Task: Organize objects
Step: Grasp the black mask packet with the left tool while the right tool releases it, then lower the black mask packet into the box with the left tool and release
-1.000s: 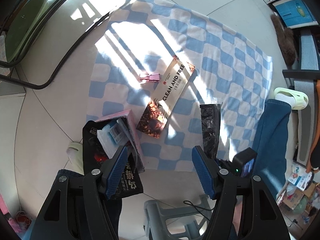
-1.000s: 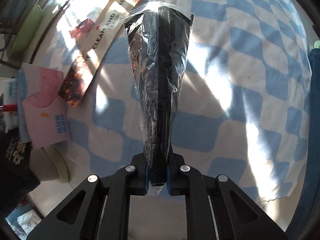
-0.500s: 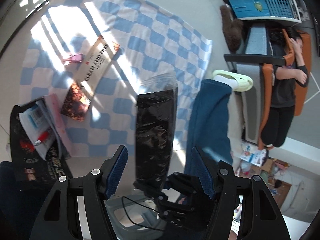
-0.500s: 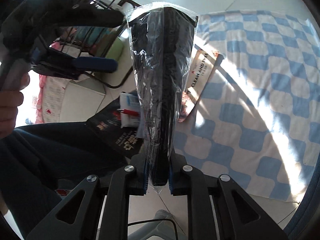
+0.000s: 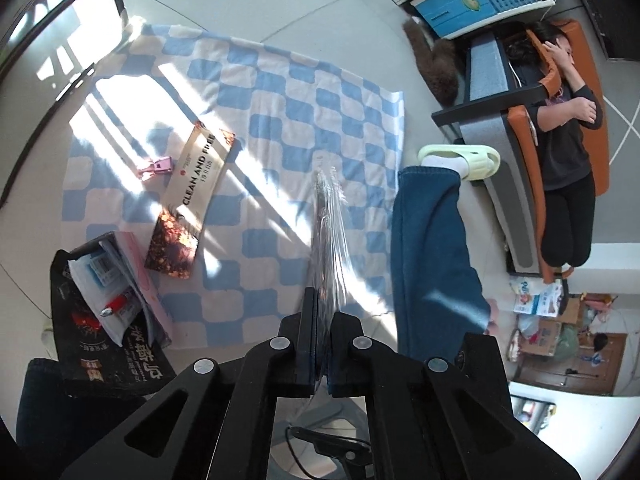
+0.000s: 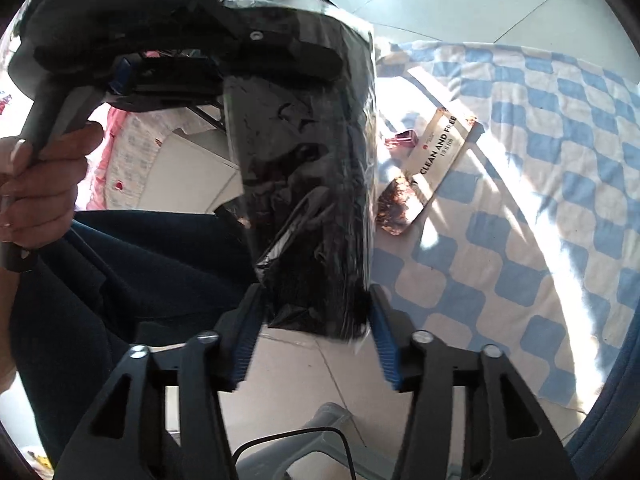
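Two grippers met over a blue-and-white checked blanket [image 5: 280,92] spread on the pale tiled floor [image 5: 248,4], with hard sunlight striping its left half. Off the blanket's right edge sat a person, one leg in blue trousers [image 5: 432,256] ending in a white sock and a pale green slipper [image 5: 468,158]; a second person lay on an orange lounger [image 5: 600,120] further right. At the blanket's near left corner a black bag [image 5: 108,344] stood open with a pink folder, a blue-printed packet and a red pen inside (the print on the bag could not be read).

A long flat box [image 5: 192,184] marked CLEAN AND FREE lay on the blanket, and a small pink clip [image 5: 156,166] rested just left of its far end, apart from it.

Between the two tools hung the black plastic packet [image 6: 312,184], wrapped in clear film. The left gripper [image 5: 322,344] had its fingers [image 5: 309,340] pressed together on the packet's edge, so the wrist view showed it as a thin glinting sliver. In the right wrist view a hand [image 6: 40,184] gripped that tool's handle. The right gripper [image 6: 316,340] was opening, its blue pads [image 6: 248,340] spread on either side of the packet's lower end and clear of it
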Demonstrator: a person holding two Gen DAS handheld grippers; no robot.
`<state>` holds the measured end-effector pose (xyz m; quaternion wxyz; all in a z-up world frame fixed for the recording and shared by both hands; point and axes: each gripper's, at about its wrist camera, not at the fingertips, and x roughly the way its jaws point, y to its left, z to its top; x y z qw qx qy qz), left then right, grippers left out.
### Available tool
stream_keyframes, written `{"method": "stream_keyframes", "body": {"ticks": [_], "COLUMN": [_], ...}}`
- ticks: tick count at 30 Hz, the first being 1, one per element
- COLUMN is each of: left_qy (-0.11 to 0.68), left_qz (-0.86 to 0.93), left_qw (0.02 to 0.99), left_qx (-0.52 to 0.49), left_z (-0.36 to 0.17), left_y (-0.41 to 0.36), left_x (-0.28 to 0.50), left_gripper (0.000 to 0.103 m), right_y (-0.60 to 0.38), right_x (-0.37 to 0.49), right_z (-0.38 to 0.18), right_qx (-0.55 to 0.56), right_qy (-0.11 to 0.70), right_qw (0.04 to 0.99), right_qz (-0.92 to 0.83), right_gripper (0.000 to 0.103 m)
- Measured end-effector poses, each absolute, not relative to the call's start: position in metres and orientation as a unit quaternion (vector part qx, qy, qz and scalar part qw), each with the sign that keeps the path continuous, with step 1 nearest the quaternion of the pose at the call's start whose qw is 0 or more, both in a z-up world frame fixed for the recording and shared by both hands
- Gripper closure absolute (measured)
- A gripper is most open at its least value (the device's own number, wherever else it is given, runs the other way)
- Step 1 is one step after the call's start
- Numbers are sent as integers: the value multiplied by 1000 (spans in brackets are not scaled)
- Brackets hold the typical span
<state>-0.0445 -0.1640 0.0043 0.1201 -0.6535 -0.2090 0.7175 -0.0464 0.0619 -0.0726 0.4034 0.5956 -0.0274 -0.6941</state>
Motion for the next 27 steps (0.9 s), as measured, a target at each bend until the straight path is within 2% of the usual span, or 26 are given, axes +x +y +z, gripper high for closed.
{"method": "stream_keyframes", "body": {"ticks": [1, 5, 8, 12, 16, 19, 23, 27], "left_qy": [-197, -177, -172, -140, -152, -163, -89, -85], "left_qz": [728, 762, 776, 791, 780, 773, 768, 763], "left_qw": [109, 54, 6, -54, -124, -160, -213, -225], "left_qx": [-648, -621, -606, -593, -594, -592, -597, -600], "left_z": [7, 18, 21, 15, 4, 1, 3, 1], "left_y": [-172, -208, -241, -263, -292, -280, -242, -215], "left_x": [-41, -21, 0, 21, 43, 41, 25, 12], "left_gripper": [103, 103, 103, 103, 103, 103, 103, 103], "right_y": [60, 57, 66, 86, 102, 109, 112, 114], "right_x": [-44, -41, -40, -55, -63, -68, -70, -71], "right_z": [-75, -98, -123, -157, -167, -171, -181, -183], "right_qx": [596, 633, 662, 713, 733, 739, 748, 748], "right_qy": [-13, 31, 48, 18, -25, -54, -63, -66], "right_qw": [397, 353, 313, 272, 246, 235, 225, 224], "right_qz": [-698, -688, -679, -645, -633, -629, -621, -621], "right_gripper": [31, 20, 20, 20, 20, 20, 20, 20]}}
